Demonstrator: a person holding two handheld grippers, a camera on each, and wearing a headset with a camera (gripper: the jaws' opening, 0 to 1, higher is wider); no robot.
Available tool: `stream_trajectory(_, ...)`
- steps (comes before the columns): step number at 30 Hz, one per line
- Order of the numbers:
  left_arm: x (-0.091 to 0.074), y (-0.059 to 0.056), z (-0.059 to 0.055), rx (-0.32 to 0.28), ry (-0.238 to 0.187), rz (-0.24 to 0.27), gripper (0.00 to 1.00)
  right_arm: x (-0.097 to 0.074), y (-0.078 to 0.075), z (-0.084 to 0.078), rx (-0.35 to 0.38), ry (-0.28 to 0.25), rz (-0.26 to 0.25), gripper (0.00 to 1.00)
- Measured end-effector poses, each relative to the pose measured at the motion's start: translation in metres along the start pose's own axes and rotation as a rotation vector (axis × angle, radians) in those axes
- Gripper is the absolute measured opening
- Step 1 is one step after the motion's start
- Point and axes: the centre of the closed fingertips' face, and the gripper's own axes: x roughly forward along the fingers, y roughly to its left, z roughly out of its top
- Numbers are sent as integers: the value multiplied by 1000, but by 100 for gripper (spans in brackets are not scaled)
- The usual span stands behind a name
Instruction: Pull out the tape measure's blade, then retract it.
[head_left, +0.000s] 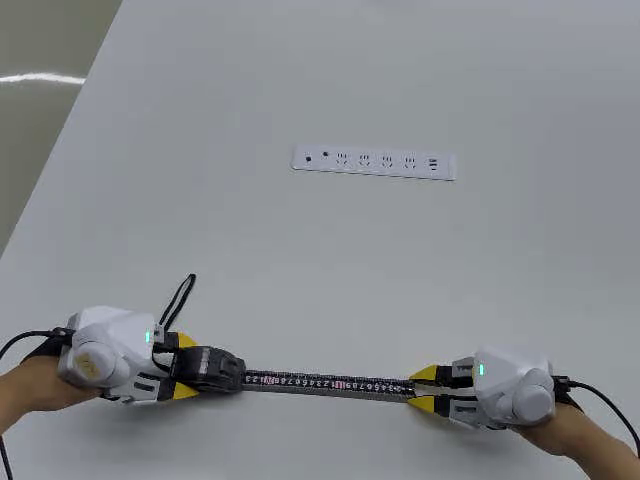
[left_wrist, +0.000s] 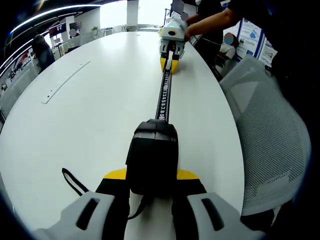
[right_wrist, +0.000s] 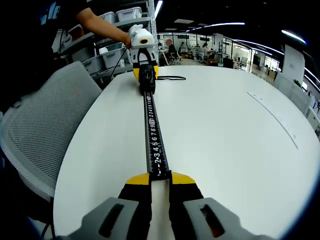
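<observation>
At the near left of the white table (head_left: 300, 260), the black case (head_left: 212, 368) of the tape measure is clamped by the left gripper (head_left: 186, 367). Its jaws are closed against the case's two sides, and the blade slot is turned to the right. The case is held this way, it is judged, so that it serves as a fixed anchor and is not dragged along with the tape. A thin black wrist loop (head_left: 180, 297) trails loose on the table behind the case and is gripped by nothing.

From the slot the blade (head_left: 325, 383) is drawn out in a straight line to the right, printed face up and low over the table. Whether it touches the surface cannot be told. Its far end is pinched by the right gripper (head_left: 422, 388), whose jaws are all but shut, with only the thin tape tip between the yellow pads. The straight line suggests tension is being kept up, which would stop the blade buckling. The pull-out looks largely done, and the retraction has yet to be made. Farther back, well apart from the work, a white power strip (head_left: 373, 161) is left lying flat.
</observation>
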Motion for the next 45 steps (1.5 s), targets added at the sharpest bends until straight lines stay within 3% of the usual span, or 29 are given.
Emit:
stream_trajectory(22,0,-3,6,6,16,-11,29,0,-2,-1,-22,6,-21,13)
stream_trajectory(30,4,-8,0,36,46,-34,31,2,-2,-1,-29,11,-19,13)
stream_trajectory(32,3,-4,0,17,39,-33,31,2,-1,0,-29,10,-15,15)
stream_trajectory(45,4,-1,-3,48,41,-30,34,2,0,1,-24,10,-14,19)
